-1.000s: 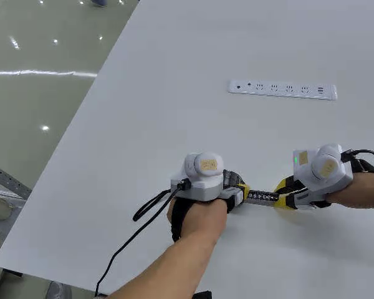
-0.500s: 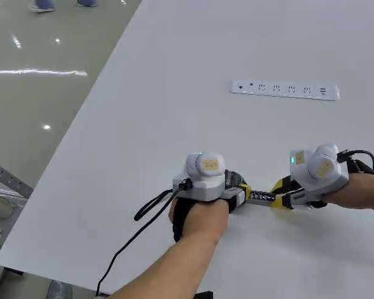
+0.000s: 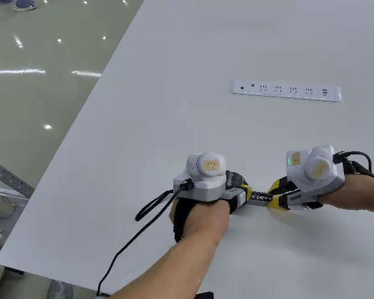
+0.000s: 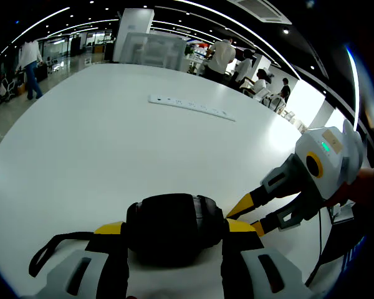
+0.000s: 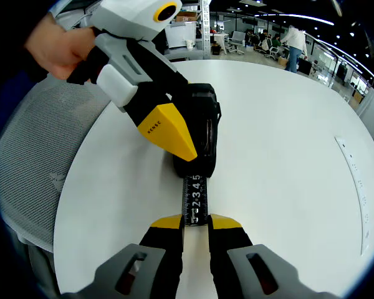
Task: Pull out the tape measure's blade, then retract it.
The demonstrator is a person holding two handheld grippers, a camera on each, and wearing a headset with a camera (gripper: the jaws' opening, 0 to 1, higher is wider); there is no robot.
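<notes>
Right gripper view: my right claw (image 5: pixel 195 224) pinches the short-drawn blade (image 5: pixel 194 196), my left claw (image 4: pixel 176 227) clamps the tape measure (image 5: pixel 202 118) on the counter (image 3: pixel 174 93).

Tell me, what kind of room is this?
Probably a big open office or lab: a long white table with a power strip, a shiny floor, and people standing behind.

Black-yellow tape measure (image 5: pixel 199 124) on white table (image 3: pixel 174 93); blade (image 5: pixel 194 200) out short, marks 2–5 showing.

Left hand-held gripper (image 3: pixel 241 192) clamped, right hand-held gripper (image 3: pixel 276 197) pinched — facing
</notes>
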